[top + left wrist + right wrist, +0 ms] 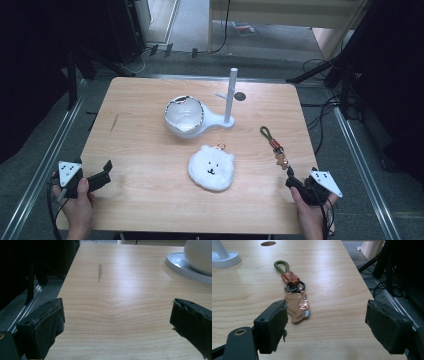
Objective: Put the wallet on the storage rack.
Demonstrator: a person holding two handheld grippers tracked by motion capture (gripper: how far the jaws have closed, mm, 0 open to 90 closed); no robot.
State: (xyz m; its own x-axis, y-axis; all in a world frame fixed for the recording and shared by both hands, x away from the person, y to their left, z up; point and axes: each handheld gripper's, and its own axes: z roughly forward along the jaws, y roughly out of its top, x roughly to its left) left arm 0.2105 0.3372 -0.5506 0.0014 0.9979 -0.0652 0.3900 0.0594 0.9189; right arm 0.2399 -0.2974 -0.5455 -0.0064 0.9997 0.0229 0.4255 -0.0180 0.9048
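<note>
At lower right of the high view we see the right gripper (pixel 294 181), jaws open and empty, just below the keychain (pixel 276 148), which lies flat on the table (pixel 140 190) near its right edge. At lower left, the left gripper (pixel 102 172) likewise stands open over bare wood.

Light wooden table (pixel 150 170), grain running crosswise, one dull scuff mark (pixel 100 271) ahead of the left fingers (pixel 47 325). Lying on it: keychain (pixel 293 290) with green loop and tan charm, stretched out just ahead of the right fingers (pixel 273 325), charm end nearest the inner pad. Fluffy white bear-face pouch (pixel 211 167) flat between the two pairs of fingers. Beyond that, white stand base (pixel 215 120) carrying bowl and post, well ahead of both. Small dark hole (pixel 240 96) near the far edge.
</note>
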